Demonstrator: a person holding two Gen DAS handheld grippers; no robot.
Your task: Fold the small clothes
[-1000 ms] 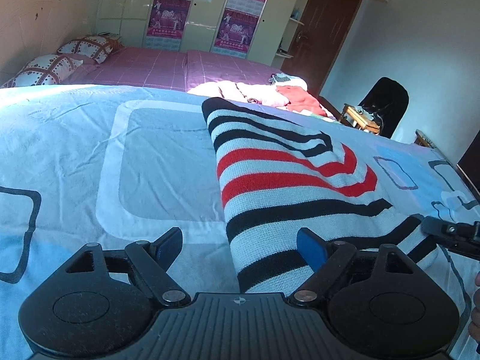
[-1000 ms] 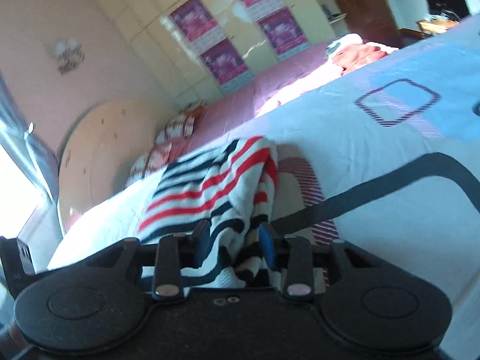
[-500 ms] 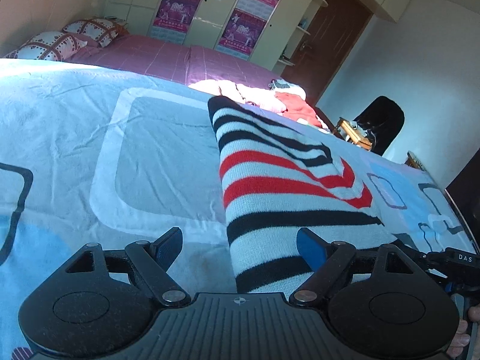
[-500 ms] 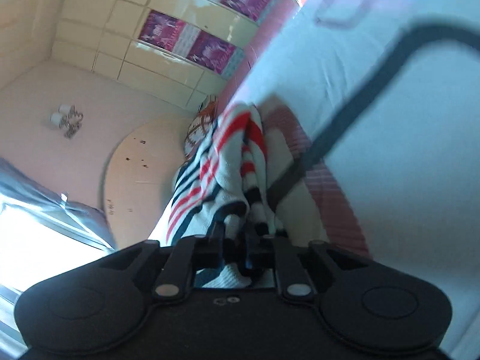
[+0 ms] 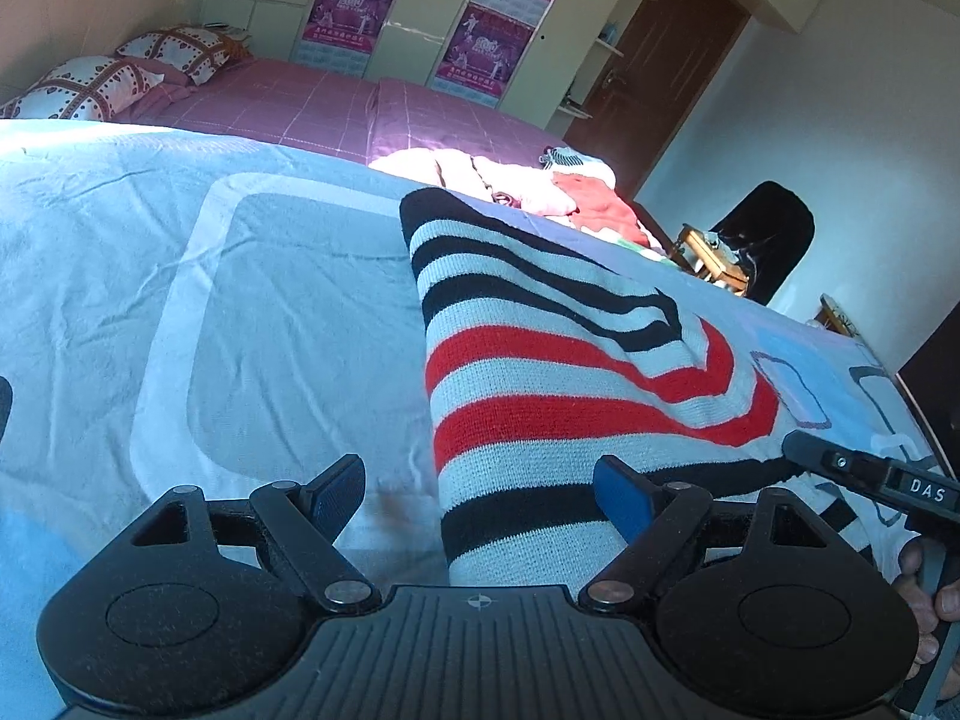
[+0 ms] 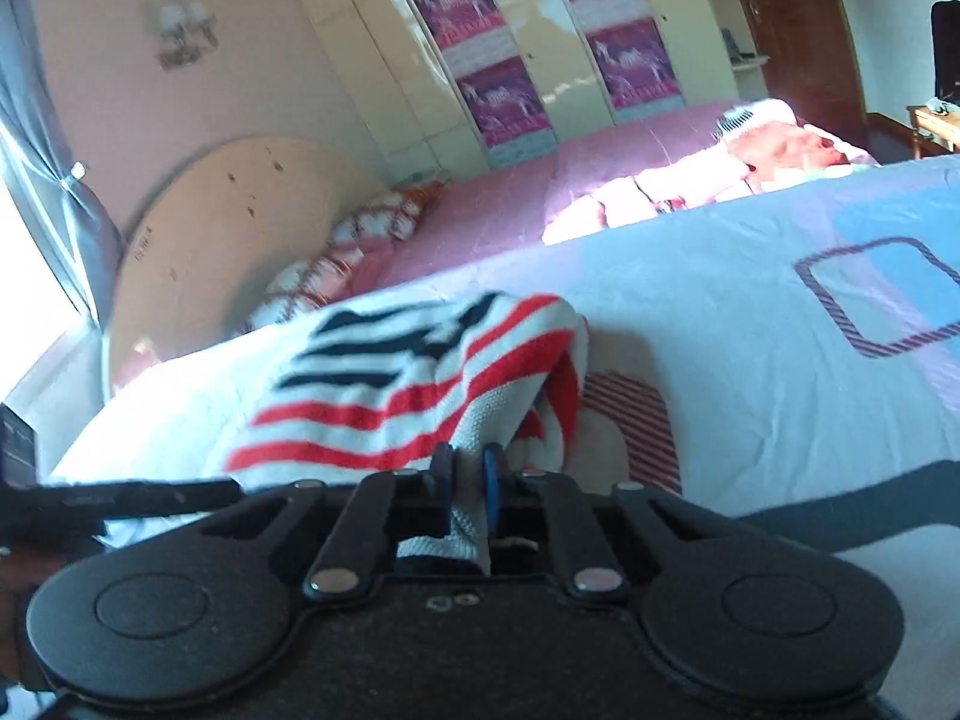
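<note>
A striped sweater [image 5: 558, 396], knitted in white, black and red bands, lies folded on a pale blue bedspread [image 5: 150, 276] printed with grey and white rounded squares. In the left wrist view it runs from the near edge away toward the far side of the bed, its long left edge straight and its right side spreading out toward the right.

The left gripper [image 5: 480, 495] hangs low over the near end of the sweater with its jaws wide. The left finger is over bare bedspread, the right finger with its blue pad is over the knit, and the sweater's left edge lies between them. The pads do not press on it.

The right gripper [image 6: 465, 483] has its jaws closing, nearly together, with a bunched fold of the sweater [image 6: 420, 384] between the pads. The cloth rises in a ridge from the bed up into the pinch; this view is somewhat blurred, so which edge of the sweater it is I cannot tell. In the left wrist view, part of this gripper and the fingers [image 5: 918, 600] of the hand carrying it show at the near right.

Beyond the bedspread is a pink checked sheet [image 5: 312, 102] with patterned pillows [image 5: 114, 78] at the far left and a heap of pink and red clothes [image 5: 540, 186] in sunlight. A wardrobe [image 5: 420, 18] with purple posters stands behind, and a dark chair [image 5: 774, 240] at the far right.
</note>
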